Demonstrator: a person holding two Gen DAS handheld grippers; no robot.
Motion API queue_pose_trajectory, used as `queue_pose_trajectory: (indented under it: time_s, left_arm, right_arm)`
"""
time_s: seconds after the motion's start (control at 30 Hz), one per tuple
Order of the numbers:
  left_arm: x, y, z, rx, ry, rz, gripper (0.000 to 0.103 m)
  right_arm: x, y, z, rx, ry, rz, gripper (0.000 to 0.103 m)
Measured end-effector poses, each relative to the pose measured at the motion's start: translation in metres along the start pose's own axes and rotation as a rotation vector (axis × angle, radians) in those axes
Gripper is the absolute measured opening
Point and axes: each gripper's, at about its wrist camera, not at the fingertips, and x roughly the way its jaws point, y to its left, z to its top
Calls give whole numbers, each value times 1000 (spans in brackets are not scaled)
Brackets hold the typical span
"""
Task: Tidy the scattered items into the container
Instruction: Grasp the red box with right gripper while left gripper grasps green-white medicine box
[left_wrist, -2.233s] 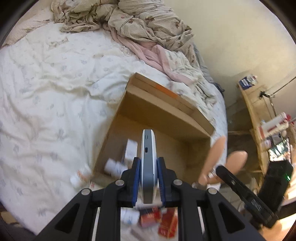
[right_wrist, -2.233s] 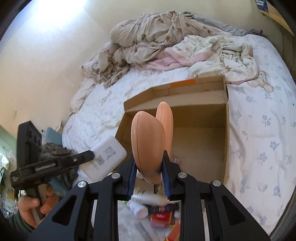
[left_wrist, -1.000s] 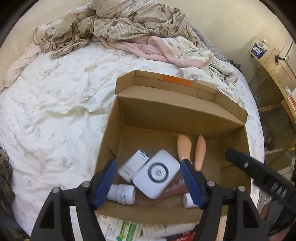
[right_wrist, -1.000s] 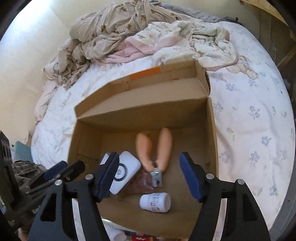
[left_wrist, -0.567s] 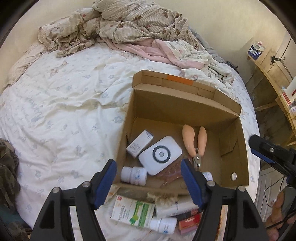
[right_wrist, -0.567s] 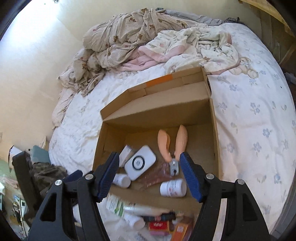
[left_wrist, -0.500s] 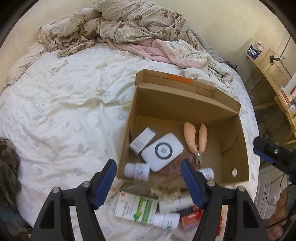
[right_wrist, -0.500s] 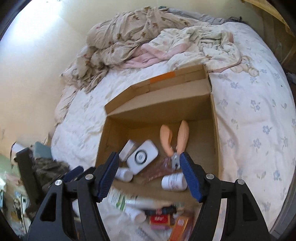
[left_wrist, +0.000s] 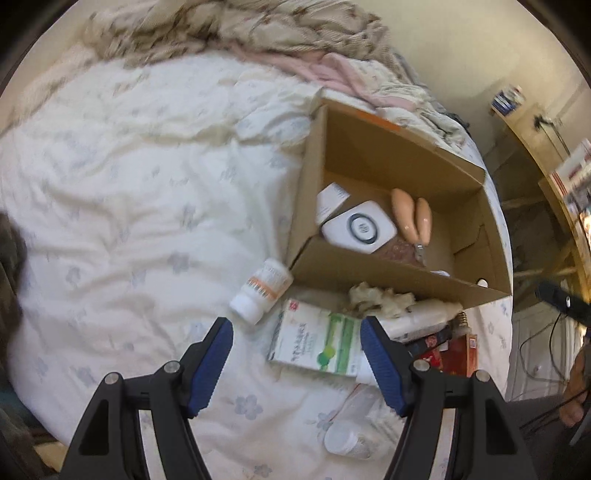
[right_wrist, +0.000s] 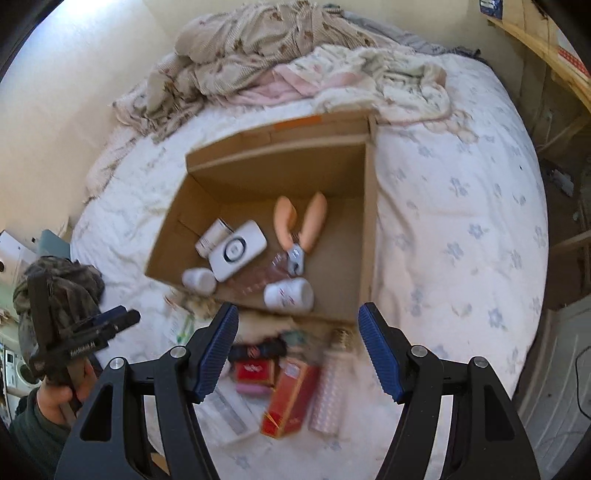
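Note:
An open cardboard box (left_wrist: 388, 273) (right_wrist: 369, 206) lies on the bed. It holds a white power bank (left_wrist: 358, 227) (right_wrist: 236, 251), peach-handled clippers (left_wrist: 412, 214) (right_wrist: 299, 225), a small white carton (right_wrist: 212, 236) and white bottles (right_wrist: 288, 293). My left gripper (left_wrist: 297, 341) is open and empty above a green-and-white medicine box (left_wrist: 317, 341), next to an orange-banded pill bottle (left_wrist: 262, 290). My right gripper (right_wrist: 297, 334) is open and empty above a red box (right_wrist: 290, 391) and a pink ribbed bottle (right_wrist: 330, 384).
Rumpled blankets (right_wrist: 295, 62) are piled at the head of the bed. A wooden shelf unit (left_wrist: 546, 177) stands right of the bed. More small items lie near the bed's front edge, with a white bottle (left_wrist: 345, 439) and a wad of tissue (left_wrist: 376, 297).
Both grippers have opened and left the power bank and clippers in the box. Both have pulled back from the box toward the scattered items in front of it.

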Motion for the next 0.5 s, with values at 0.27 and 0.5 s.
queue_pose_trajectory:
  time_s: [0.27,0.5]
  left_arm:
    - [5,16,1,-100,2,-18,72]
    - [13,9,1,-59,19,10,72]
  right_arm:
    - [13,-12,-11,35,72,24,62]
    - [57,7,-24,-2,249,39,55]
